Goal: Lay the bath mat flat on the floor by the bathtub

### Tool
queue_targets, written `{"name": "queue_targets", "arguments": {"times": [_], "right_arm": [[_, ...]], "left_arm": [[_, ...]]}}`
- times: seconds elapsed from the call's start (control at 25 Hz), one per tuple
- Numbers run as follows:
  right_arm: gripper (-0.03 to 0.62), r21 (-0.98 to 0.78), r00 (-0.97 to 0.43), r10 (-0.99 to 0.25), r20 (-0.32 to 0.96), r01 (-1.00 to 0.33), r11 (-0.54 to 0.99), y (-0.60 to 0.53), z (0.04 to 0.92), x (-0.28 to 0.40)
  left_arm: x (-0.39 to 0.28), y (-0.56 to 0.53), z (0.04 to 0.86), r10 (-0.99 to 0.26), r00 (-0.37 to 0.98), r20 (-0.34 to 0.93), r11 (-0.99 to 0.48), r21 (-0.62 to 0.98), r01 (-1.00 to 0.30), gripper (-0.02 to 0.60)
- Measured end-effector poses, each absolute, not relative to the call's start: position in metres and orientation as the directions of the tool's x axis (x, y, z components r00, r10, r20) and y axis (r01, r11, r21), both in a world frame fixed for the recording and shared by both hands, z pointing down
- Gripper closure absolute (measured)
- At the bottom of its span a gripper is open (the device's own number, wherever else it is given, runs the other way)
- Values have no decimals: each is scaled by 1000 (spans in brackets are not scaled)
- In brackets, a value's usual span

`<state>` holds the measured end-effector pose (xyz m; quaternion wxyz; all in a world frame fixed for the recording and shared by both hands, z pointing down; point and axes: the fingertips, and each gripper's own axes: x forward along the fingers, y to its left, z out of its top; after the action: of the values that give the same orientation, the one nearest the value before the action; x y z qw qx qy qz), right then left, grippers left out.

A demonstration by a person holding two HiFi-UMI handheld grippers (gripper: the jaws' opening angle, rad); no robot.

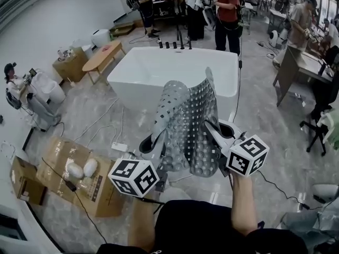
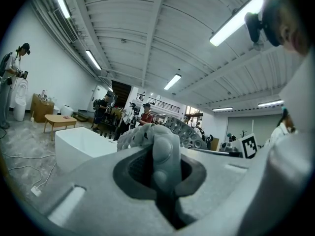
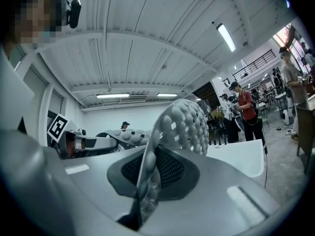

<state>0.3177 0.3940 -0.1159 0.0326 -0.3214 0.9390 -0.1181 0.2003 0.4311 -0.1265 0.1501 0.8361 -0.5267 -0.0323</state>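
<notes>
Grey marbled floor (image 1: pixel 265 136) lies open around the white bathtub (image 1: pixel 159 70), with cardboard boxes (image 1: pixel 79 184) at left and loose cables across it. My left gripper (image 1: pixel 151 142) and right gripper (image 1: pixel 214 131) each clench a lower edge of the perforated grey bath mat (image 1: pixel 185 115), held upright and curled before the tub. My marker cubes hide its bottom edge. Box print is too small to read.

The bath mat (image 1: pixel 188 126) looks like soft grey rubber, knobbly with round bumps and punched holes, faintly shiny. The bathtub (image 1: pixel 159 70) is smooth, glossy white. The floor (image 1: pixel 265 115) is polished pale stone-look tile; the boxes (image 1: pixel 98 194) are matt brown cardboard.
</notes>
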Motion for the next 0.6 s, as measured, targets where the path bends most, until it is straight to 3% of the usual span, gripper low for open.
{"name": "queue_targets", "arguments": {"times": [0.6], "right_arm": [[571,-277,-769,-636,68,-627,728,347,-87,307]], "left_arm": [[176,380,-99,-878,455,152,-391,321,-863,560]]}}
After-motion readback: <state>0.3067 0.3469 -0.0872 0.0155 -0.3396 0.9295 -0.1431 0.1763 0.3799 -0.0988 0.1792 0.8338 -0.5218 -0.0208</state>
